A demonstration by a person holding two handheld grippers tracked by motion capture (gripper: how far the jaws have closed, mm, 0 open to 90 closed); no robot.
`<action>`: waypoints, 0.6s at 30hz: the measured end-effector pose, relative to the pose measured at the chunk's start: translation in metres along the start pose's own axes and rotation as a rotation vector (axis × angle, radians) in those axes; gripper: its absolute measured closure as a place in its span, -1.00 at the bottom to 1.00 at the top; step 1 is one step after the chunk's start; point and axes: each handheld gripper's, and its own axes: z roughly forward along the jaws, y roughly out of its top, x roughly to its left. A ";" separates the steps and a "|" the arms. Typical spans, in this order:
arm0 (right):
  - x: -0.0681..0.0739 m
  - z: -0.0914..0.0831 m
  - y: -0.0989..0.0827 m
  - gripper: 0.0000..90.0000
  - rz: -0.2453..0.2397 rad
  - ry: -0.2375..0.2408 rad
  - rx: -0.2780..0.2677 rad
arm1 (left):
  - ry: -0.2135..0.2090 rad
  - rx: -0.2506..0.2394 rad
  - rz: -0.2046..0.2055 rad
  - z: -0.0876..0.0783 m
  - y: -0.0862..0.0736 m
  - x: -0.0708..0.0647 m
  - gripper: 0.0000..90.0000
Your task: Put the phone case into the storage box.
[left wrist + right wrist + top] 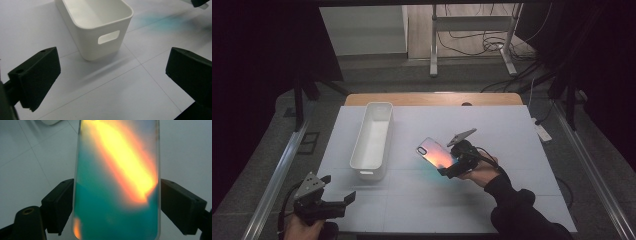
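**Right gripper holds iridescent phone case above the table**

We see the right gripper (451, 165) clamped on an iridescent phone case (435, 152), its two black jaws pressing the case's long edges from either side near one end. In the right gripper view the phone case (117, 182) stands between the jaws, its glossy face shimmering teal with a broad orange-yellow streak. From the high view the case juts out to the upper left of the person's right hand (482, 172), tilted and lifted off the white table (512, 150), and a faint teal-orange glow lies on the surface just beneath it.

At the near left corner of the table we find the left gripper (337, 189), held in the left hand (302, 227). Its jaws stand wide apart with nothing between them, and in the left gripper view only bare table shows in the gap.

Between the two grippers, left of the case and well apart from it, sits a long white bin (372, 140), its inside bare. The left gripper view shows the bin (97, 27) close ahead, a handle slot cut in its near end wall.
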 end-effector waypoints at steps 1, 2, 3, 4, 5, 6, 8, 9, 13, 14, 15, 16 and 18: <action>-0.001 -0.003 -0.001 -0.63 -0.004 0.002 -0.009 | 0.001 0.001 0.000 0.000 0.000 0.000 -1.00; -0.002 -0.005 -0.002 -0.63 0.005 0.006 -0.015 | 0.005 0.002 -0.002 0.000 0.000 0.000 -1.00; -0.002 -0.008 -0.003 -0.63 0.015 0.010 -0.027 | 0.007 0.004 -0.004 0.000 0.000 0.000 -1.00; -0.003 -0.010 -0.004 -0.63 0.018 0.012 -0.034 | 0.007 0.004 -0.004 0.000 0.000 0.000 -1.00; -0.003 -0.010 -0.004 -0.63 0.018 0.012 -0.034 | 0.010 0.004 -0.008 0.001 0.000 0.000 -1.00; -0.003 -0.015 -0.005 -0.63 0.023 0.017 -0.051 | 0.011 0.007 -0.016 0.001 0.000 0.001 -1.00; -0.003 -0.018 -0.006 -0.63 0.027 0.024 -0.065 | 0.013 0.010 -0.022 0.001 0.001 0.001 -1.00; -0.003 -0.020 -0.007 -0.63 0.028 0.029 -0.072 | 0.014 0.012 -0.024 0.001 0.001 0.001 -1.00; -0.002 -0.026 -0.009 -0.63 0.022 0.039 -0.104 | 0.015 0.024 -0.023 0.002 0.002 0.002 -1.00; -0.002 -0.028 -0.010 -0.63 0.023 0.045 -0.111 | 0.013 0.026 -0.024 0.002 0.002 0.002 -1.00; -0.002 -0.028 -0.010 -0.63 0.023 0.045 -0.111 | 0.013 0.026 -0.024 0.002 0.002 0.002 -1.00; -0.002 -0.030 -0.010 -0.63 0.019 0.050 -0.119 | 0.008 0.025 -0.026 0.002 0.003 0.002 -1.00; -0.001 -0.034 -0.012 -0.63 0.013 0.059 -0.137 | 0.001 0.024 -0.025 0.003 0.004 0.001 -1.00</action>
